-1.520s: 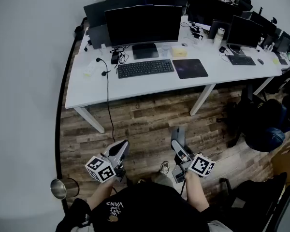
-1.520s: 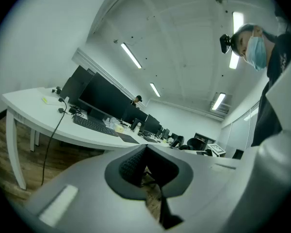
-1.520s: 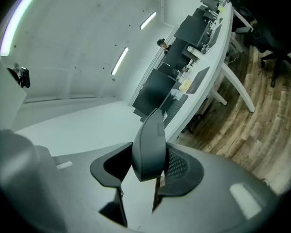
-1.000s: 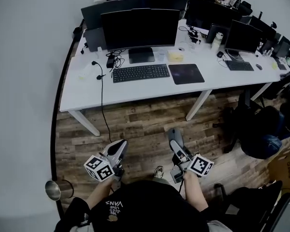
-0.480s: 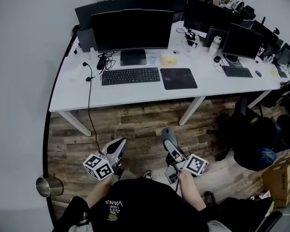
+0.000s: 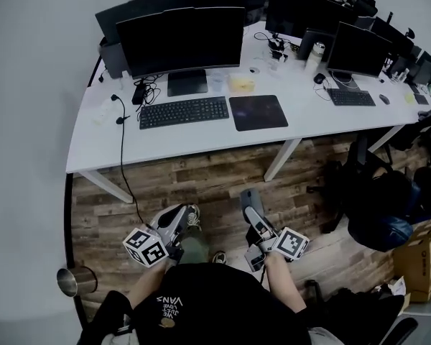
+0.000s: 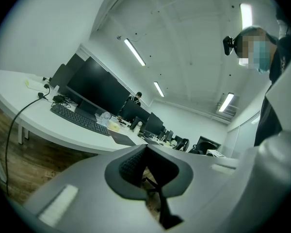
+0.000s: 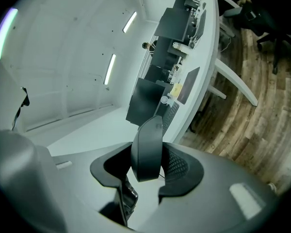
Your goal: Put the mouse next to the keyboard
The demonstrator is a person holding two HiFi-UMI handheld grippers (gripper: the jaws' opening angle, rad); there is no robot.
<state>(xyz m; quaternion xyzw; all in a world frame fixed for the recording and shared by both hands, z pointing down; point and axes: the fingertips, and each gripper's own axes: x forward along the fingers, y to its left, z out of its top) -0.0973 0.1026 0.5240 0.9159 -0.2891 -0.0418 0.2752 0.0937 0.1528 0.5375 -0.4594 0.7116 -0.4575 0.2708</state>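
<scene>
Over the wooden floor (image 6: 201,182), well short of the counter's (image 6: 201,139) front edge: one person, standing, tongs in each hand. Item, right tongs (image 8: 146,171): clamped on the mouse (image 8: 146,149), a dark rounded body held on edge between the two pads, clear of every surface. Item, left tongs (image 7: 146,150): tips together, nothing between them, carried low beside the person's knee. Item, keyboard (image 6: 184,111): black, lying parallel to the counter's front edge, directly before the stand of the large monitor (image 6: 181,40). Item, mouse pad (image 6: 258,112): dark, just beside the keyboard's right end, bare. Item, cable (image 6: 122,160): trailing from the counter's left part over the front edge to the floor. Item, metal bin (image 6: 76,281): on the floor by the wall, apart from the route. Change noted: over the last second and a half the counter has slid across the head view and a shoe (image 6: 192,215) has come forward next to the left tongs, while the hold on the mouse has not altered. Reading: the person is walking toward the counter, so this is the carrying stage; the mouse remains well apart from the keyboard, and the setting-down, likely on or near the pad, has not begun.
</scene>
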